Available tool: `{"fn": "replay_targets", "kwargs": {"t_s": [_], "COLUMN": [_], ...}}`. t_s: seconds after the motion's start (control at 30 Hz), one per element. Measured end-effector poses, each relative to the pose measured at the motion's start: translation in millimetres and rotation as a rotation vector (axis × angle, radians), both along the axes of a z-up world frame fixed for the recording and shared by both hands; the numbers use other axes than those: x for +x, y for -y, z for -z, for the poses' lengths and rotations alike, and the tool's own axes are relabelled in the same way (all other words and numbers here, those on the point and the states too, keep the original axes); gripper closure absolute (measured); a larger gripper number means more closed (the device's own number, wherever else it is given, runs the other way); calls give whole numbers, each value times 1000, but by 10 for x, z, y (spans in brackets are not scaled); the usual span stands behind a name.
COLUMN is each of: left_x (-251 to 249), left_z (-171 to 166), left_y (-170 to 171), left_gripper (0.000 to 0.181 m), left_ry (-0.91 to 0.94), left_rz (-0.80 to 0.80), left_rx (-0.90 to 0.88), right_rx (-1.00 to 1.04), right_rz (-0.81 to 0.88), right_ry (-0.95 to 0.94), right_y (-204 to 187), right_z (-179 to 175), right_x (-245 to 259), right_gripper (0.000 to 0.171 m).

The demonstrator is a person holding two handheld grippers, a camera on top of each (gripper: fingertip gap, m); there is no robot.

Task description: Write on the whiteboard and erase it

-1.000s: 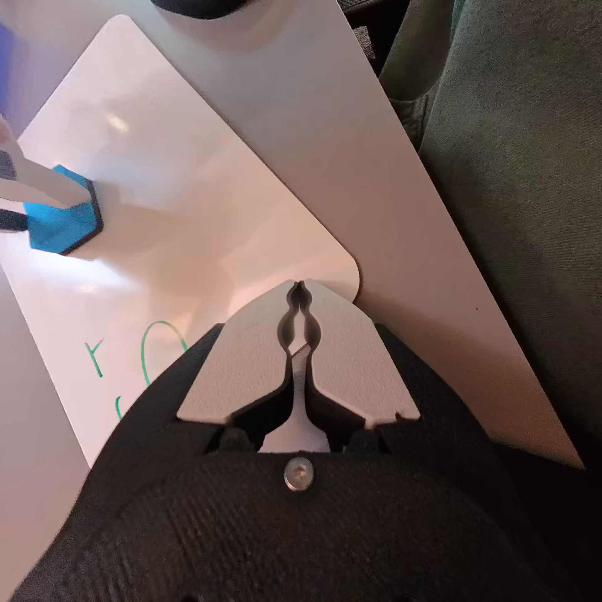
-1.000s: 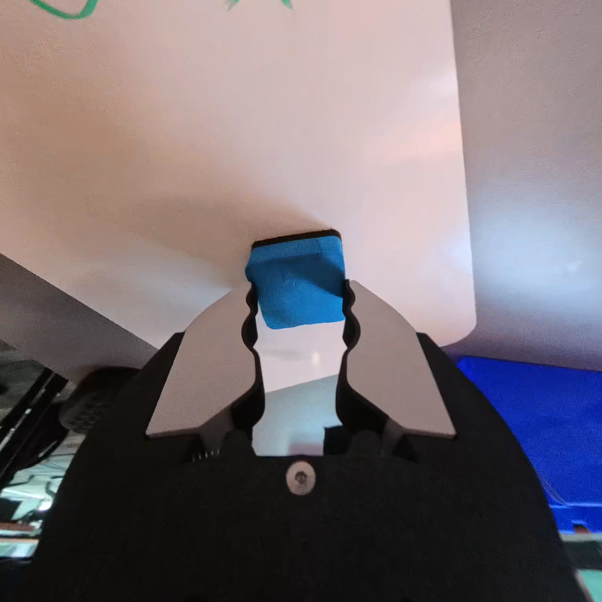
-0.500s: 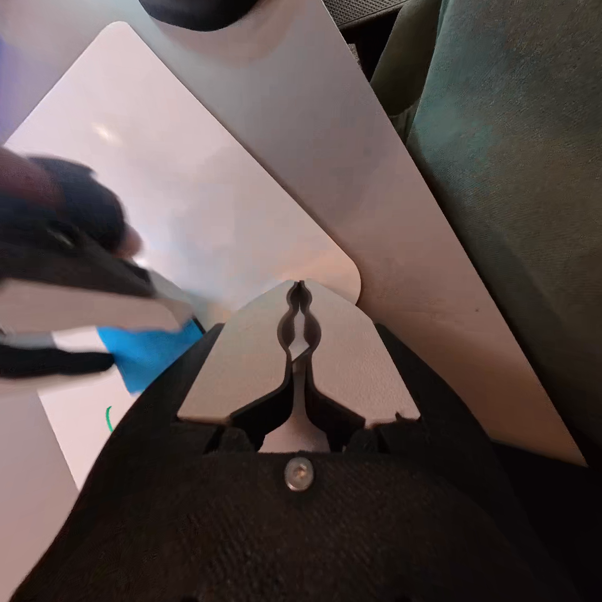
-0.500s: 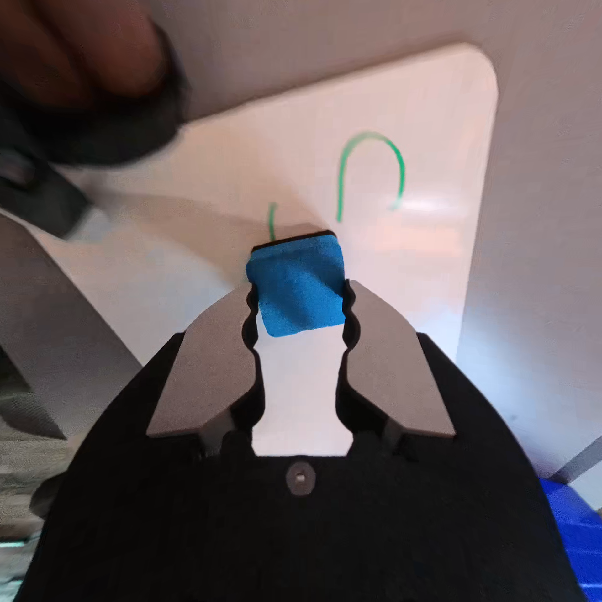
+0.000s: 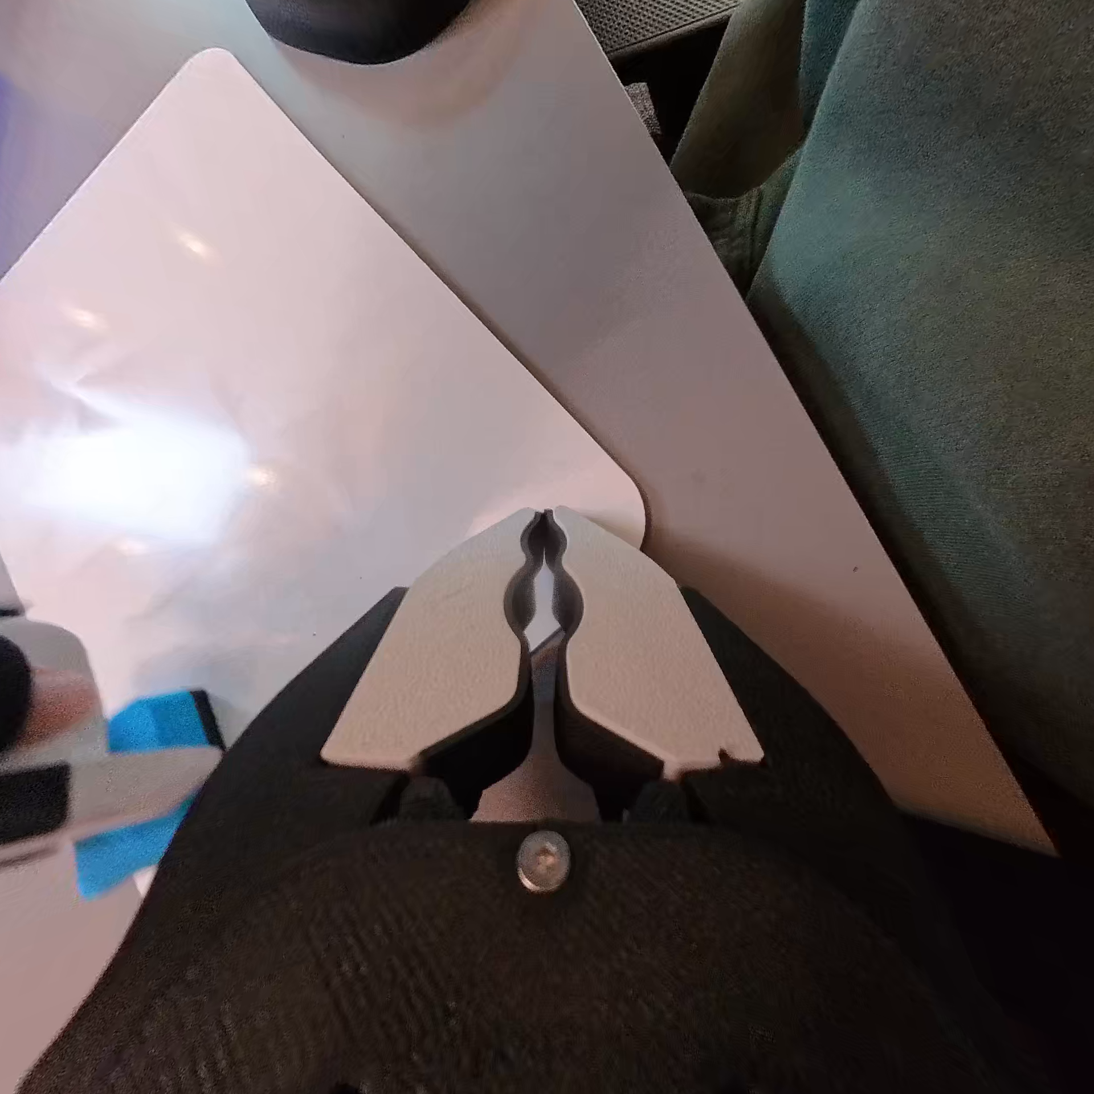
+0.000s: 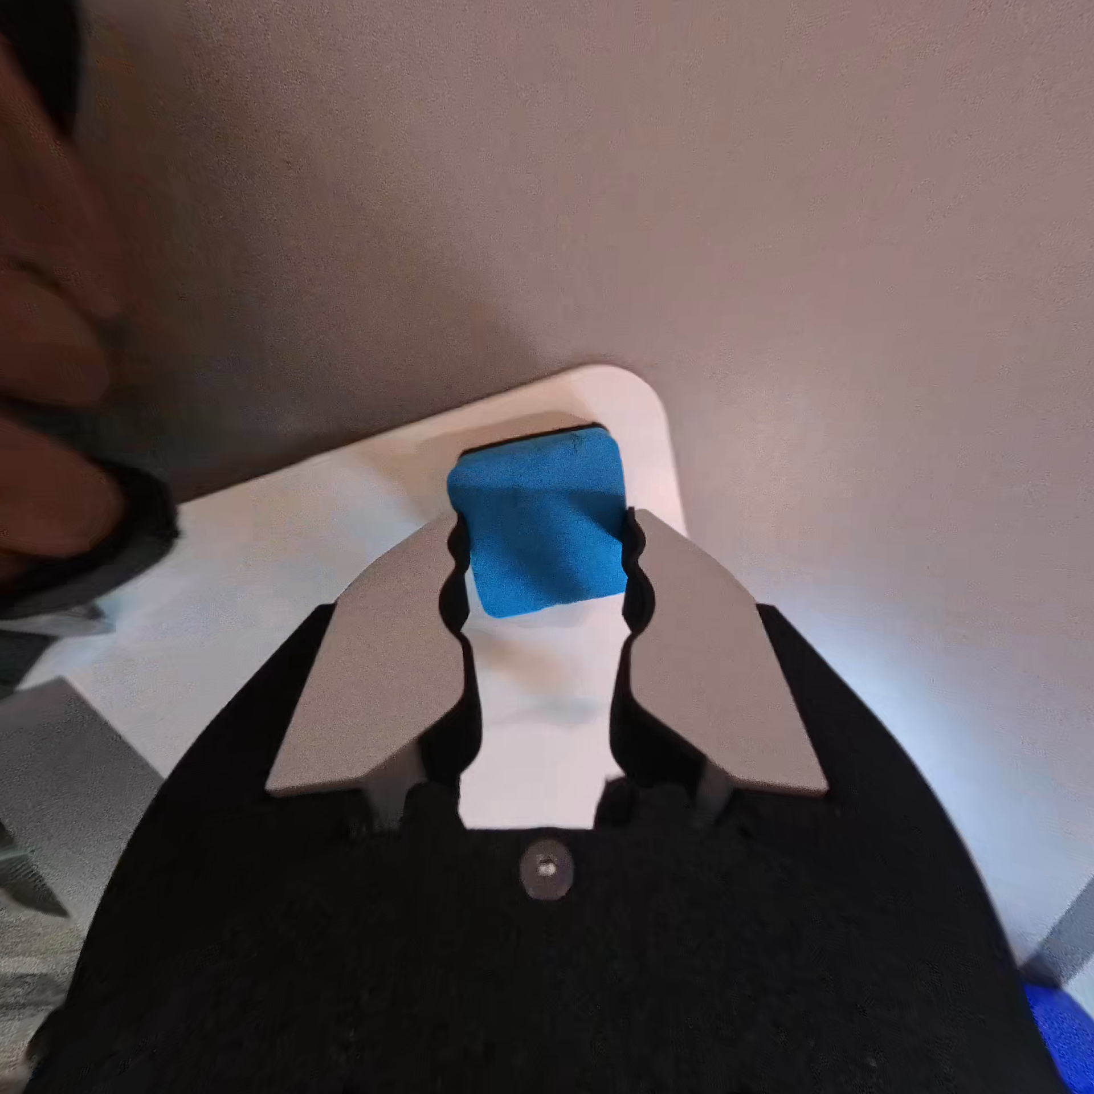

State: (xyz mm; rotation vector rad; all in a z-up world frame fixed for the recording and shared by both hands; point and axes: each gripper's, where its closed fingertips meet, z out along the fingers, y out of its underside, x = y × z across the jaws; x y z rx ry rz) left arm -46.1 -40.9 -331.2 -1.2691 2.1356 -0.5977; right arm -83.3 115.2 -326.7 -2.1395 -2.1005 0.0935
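Right gripper (image 6: 541,521) with blue eraser (image 6: 536,524) at whiteboard (image 6: 284,568) corner.

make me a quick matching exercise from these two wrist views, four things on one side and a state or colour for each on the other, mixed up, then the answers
Things:
1. left gripper
2. right gripper
3. eraser
4. whiteboard

States or colours:
A. blue foam block with a black underside
B. fingers shut, nothing between them
C. glossy white, lying flat on the grey table
D. fingers clamped on the eraser's two sides

Pairs: 1-B, 2-D, 3-A, 4-C
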Motion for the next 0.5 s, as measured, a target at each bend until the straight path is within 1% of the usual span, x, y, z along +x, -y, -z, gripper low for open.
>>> {"fn": "replay_targets", "kwargs": {"t_s": [0.03,0.07,0.13,0.17,0.2,0.23,0.27,0.3,0.33,0.37,0.4,0.43,0.5], "left_x": [-3,-3,5,12,16,21,23,21,21,20,18,17,23], "left_z": [0,1,0,1,1,1,0,1,0,0,1,1,1], "left_y": [1,5,10,10,12,18,22,22,22,23,26,28,29], "left_gripper": [181,181,181,181,181,181,181,181,181,181,181,181,181], "left_ry": [1,2,3,4,4,6,8,8,8,9,10,11,12], "left_rz": [-1,2,7,9,9,9,8,5,3,2,4,7,15], "left_rx": [2,-3,-19,-24,-28,-29,-25,-18,-10,-6,-6,-14,-42], "right_rx": [-1,-11,-40,-46,-31,-14,-10,2,6,2,-13,-28,-62], "right_rz": [33,46,-27,-84,-131,-148,-113,-29,57,106,117,88,-24], "right_ry": [20,33,83,92,86,70,32,-1,-1,15,21,20,32], "right_y": [-94,-75,222,395,489,471,342,110,-113,-230,-194,-31,470], "right_z": [0,-1,-3,-3,0,3,2,2,1,0,-1,-1,-7], "right_x": [111,216,322,264,153,44,-37,-39,80,266,437,562,660], "right_gripper": [121,121,121,121,121,121,120,120,120,120,121,120,120]}}
